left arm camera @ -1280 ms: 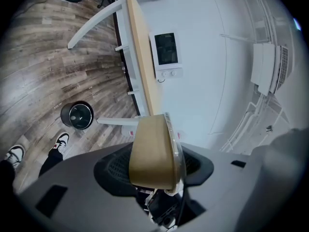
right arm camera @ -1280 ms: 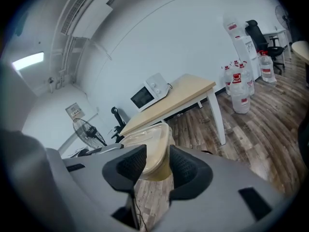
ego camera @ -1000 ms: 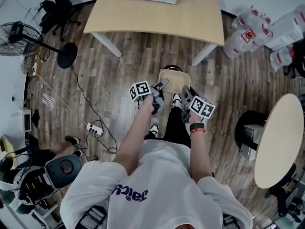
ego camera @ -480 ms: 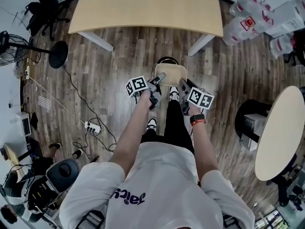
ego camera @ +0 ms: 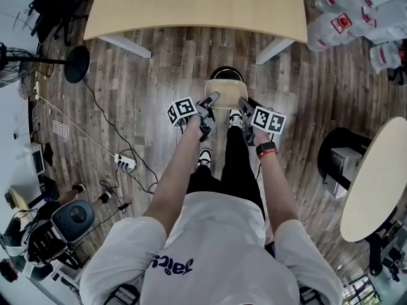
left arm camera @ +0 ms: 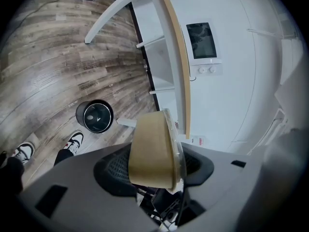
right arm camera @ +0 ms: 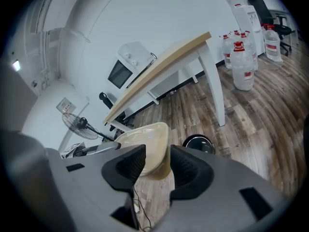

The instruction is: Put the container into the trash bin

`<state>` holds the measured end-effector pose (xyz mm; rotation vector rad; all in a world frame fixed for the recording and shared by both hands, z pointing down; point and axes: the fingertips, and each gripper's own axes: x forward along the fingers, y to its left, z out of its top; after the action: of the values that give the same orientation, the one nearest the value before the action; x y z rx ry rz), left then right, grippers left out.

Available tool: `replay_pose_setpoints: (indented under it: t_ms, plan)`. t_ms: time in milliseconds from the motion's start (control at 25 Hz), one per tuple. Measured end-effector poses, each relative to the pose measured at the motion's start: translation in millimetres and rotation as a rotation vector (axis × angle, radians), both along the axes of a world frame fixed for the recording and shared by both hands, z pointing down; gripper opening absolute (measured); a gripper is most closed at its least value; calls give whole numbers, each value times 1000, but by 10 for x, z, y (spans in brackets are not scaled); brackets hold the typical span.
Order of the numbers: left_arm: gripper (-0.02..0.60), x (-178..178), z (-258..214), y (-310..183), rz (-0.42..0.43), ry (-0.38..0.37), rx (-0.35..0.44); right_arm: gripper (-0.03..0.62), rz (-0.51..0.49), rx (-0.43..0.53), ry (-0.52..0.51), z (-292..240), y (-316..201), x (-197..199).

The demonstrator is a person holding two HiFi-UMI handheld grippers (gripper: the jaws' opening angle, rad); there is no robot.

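over wood floor (ego camera: pixel 159 75), container (ego camera: pixel 227 95) is pinched by left gripper (ego camera: pixel 210 100) at 9, right gripper (ego camera: pixel 245 105) at 3, steadied for trash bin (left arm camera: pixel 80 116).

The white shirt (ego camera: pixel 216 234) reads "jaics" (upside down).

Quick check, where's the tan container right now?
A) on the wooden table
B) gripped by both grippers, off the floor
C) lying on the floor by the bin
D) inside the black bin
B: the container is clamped in the jaws of the left gripper and the right gripper, while the trash bin stands on the floor below it.
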<state>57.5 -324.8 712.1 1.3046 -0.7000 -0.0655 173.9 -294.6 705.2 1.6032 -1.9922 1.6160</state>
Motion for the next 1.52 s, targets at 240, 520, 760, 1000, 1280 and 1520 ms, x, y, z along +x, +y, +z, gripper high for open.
replay_pose_setpoints:
  t_ms: [240, 520, 760, 1000, 1280, 1520]
  plan:
    - [230, 88, 401, -168, 2, -46, -28, 158, -27, -44, -3, 452, -199, 88]
    - [230, 198, 957, -446, -8, -65, -51, 158, -47, -77, 3, 1024, -512, 200]
    - [230, 284, 1511, -647, 6, -107, -43, 160, -73, -97, 4, 1629, -712, 277]
    - [230, 346, 2087, -781, 4, -128, -42, 160, -85, -107, 7, 2244, -874, 327]
    - [230, 330, 2835, -984, -28, -162, -45, 160, -98, -122, 0, 3031, -1106, 316]
    - [231, 347, 3490, -1130, -38, -186, -33, 160, -102, -130, 12, 3711, -1245, 335]
